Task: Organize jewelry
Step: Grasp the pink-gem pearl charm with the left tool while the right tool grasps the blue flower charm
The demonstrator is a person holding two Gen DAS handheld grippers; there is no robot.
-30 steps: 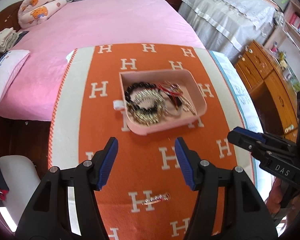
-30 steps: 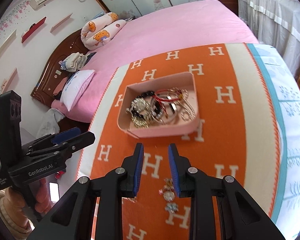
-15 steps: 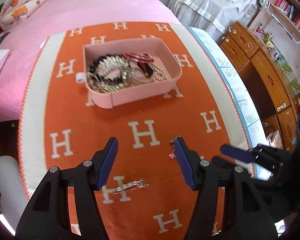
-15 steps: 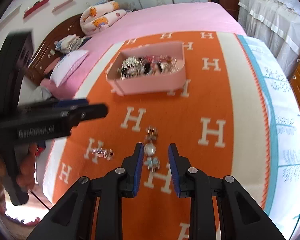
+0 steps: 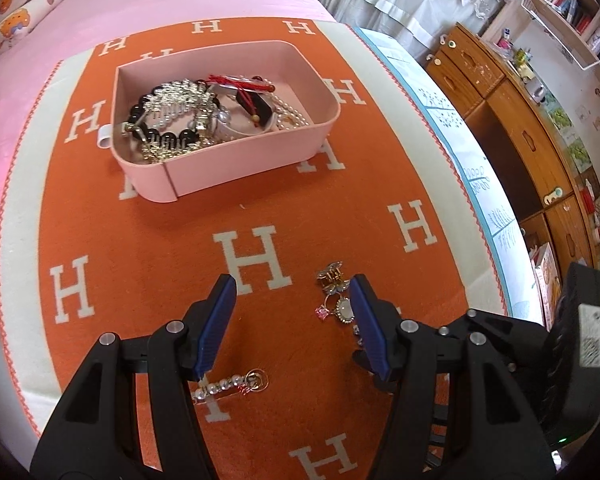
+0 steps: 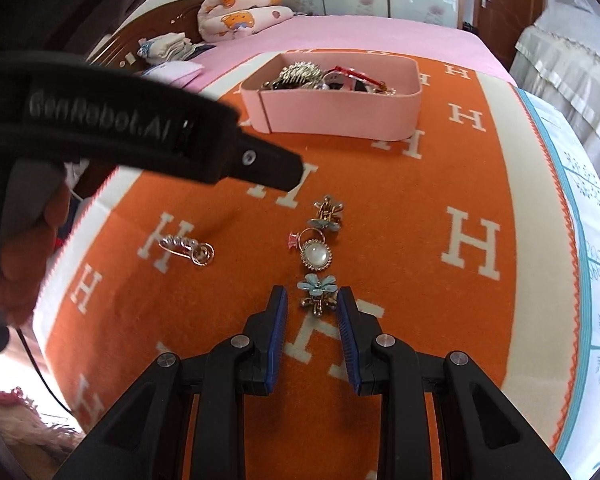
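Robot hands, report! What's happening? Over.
Left gripper open, right gripper open, both empty. Blue flower clip just ahead of right. Nothing blocking.

Jewelry tray (image 5: 236, 168) behind loose brooches (image 6: 316, 254)

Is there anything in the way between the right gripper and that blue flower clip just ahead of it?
Nothing visible. The blue flower clip lies on bare blanket just beyond the right gripper, whose jaws are open.
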